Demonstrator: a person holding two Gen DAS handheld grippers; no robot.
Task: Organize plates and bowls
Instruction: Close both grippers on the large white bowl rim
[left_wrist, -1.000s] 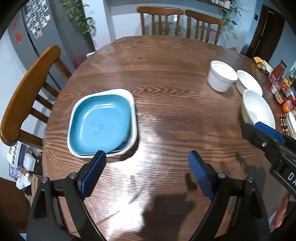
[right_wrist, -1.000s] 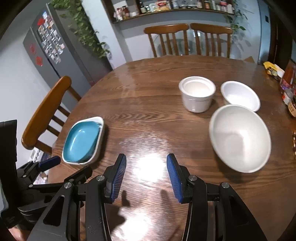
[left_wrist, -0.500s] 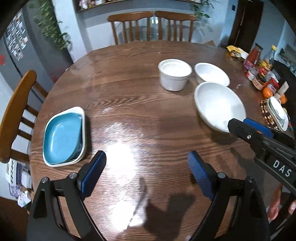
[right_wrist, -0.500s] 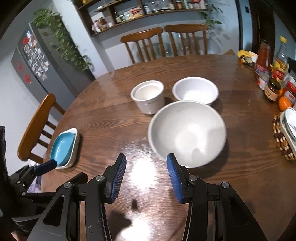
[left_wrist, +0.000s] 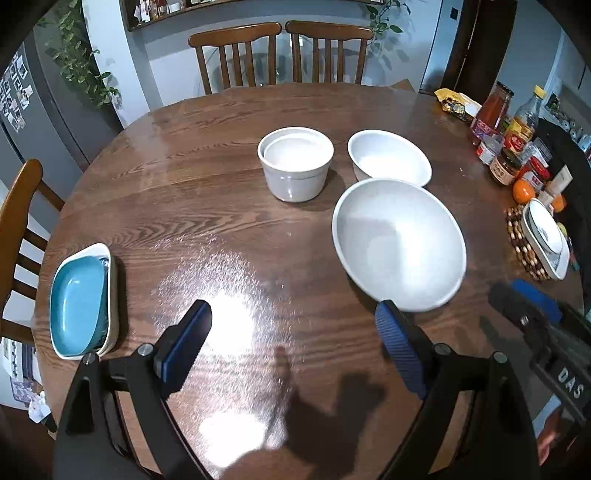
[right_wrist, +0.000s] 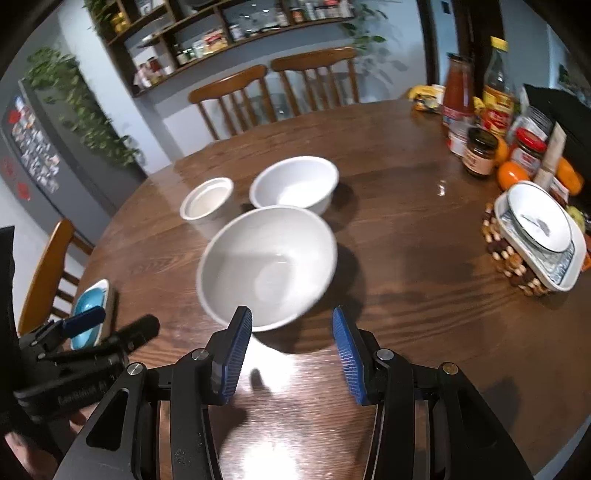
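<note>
On the round wooden surface (left_wrist: 229, 155), a large white bowl (left_wrist: 399, 243) sits right of centre, with a smaller white bowl (left_wrist: 389, 157) just beyond it and a white straight-sided pot (left_wrist: 295, 162) to the far left of it. A blue dish nested in a white square plate (left_wrist: 83, 301) lies at the left edge, well apart from them. The left gripper (left_wrist: 291, 341) hangs over bare wood with its fingers spread wide and released, and the right gripper (right_wrist: 291, 349) hovers just near of the large bowl, its fingers partly apart and grasping nothing.

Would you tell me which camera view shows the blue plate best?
The left wrist view: the blue plate lies unobstructed, nested in a white dish. In the right wrist view, the blue plate is small and partly hidden behind the left gripper.
</note>
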